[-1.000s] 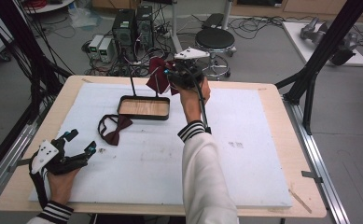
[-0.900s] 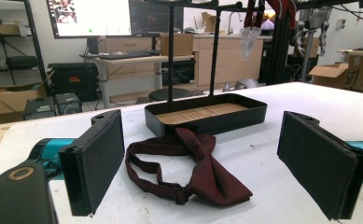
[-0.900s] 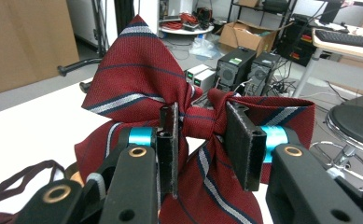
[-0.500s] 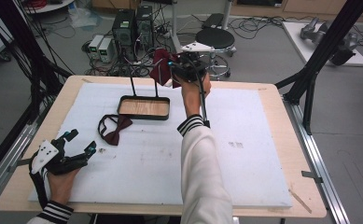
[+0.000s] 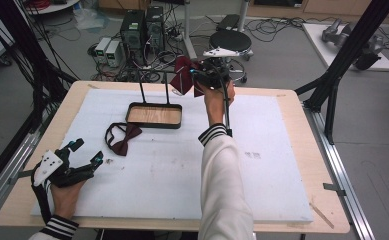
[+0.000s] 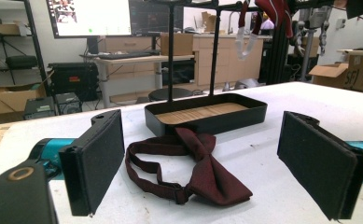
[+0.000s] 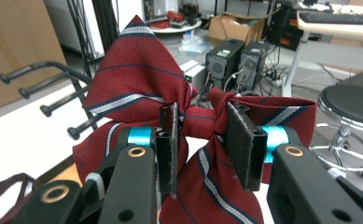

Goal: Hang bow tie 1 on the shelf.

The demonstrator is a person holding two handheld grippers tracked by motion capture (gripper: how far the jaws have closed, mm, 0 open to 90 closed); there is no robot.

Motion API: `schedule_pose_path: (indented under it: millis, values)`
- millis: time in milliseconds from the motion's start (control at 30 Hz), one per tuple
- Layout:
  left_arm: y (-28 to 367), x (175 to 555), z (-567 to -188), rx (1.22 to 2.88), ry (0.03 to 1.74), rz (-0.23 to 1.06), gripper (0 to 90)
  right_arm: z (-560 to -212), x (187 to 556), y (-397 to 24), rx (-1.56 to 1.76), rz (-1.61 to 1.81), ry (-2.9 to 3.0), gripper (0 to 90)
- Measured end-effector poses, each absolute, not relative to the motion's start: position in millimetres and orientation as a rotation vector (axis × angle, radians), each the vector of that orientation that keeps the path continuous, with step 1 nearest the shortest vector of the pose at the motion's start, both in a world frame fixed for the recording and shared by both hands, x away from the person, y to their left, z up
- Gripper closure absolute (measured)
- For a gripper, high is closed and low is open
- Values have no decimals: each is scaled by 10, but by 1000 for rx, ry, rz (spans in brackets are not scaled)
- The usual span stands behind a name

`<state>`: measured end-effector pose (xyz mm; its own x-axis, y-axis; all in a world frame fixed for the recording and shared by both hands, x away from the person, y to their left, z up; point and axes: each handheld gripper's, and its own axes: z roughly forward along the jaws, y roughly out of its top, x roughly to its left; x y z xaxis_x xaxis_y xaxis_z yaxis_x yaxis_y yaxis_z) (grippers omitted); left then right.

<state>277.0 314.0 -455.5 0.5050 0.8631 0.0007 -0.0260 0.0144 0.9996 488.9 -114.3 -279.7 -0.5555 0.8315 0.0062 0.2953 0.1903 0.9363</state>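
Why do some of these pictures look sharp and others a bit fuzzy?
High view: soft and slightly blurred, even room light, faint shadows on the table. Left gripper view: plain bow tie fairly sharp, background monitor glaring white. Right gripper view: striped bow tie crisp, background softer.

We note woven striped cloth on the red bow tie (image 7: 142,93); matt black tray (image 5: 153,115) with wood floor; rough dark pads on fingers (image 6: 100,154).
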Motion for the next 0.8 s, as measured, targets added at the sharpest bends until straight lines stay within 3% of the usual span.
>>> schedule_pose_path:
  millis: [467,800]
  values:
    - [3140,2769,-4555,1390,794,822,151,-3034,4888,-1416,1094,1198,2061,662]
    - [3143,2768,-4555,1389,794,821,151,-3127,4933,-1322,1093,1159,2140,661]
